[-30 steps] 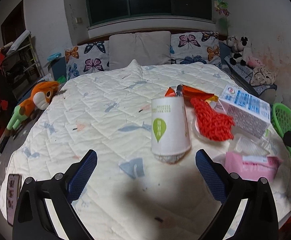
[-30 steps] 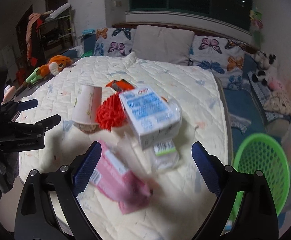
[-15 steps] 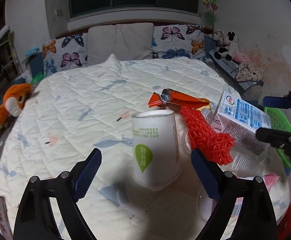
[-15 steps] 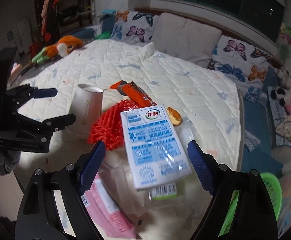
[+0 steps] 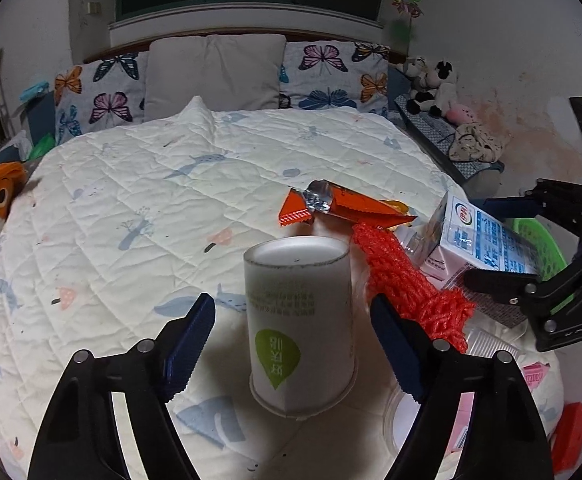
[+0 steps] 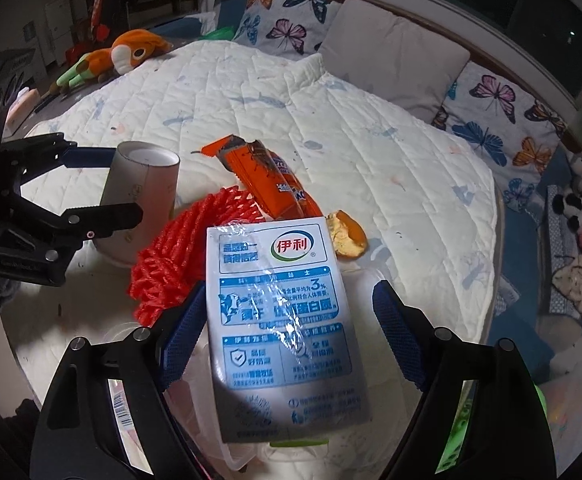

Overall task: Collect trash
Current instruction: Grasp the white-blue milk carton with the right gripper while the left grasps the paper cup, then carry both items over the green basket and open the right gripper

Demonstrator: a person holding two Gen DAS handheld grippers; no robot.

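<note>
The left tool [image 5: 293,346] is closing around an upturned paper cup [image 5: 299,328] on the bed [image 5: 131,208], pads not yet touching; the right tool [image 6: 287,332] is closing around the milk carton [image 6: 285,324]. Grasping step; next, squeeze gently, then lift

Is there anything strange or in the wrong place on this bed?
Yes. Trash lies on the quilt: a paper cup standing upside down, a torn orange wrapper, red foam netting, a milk carton and a piece of orange peel.
</note>
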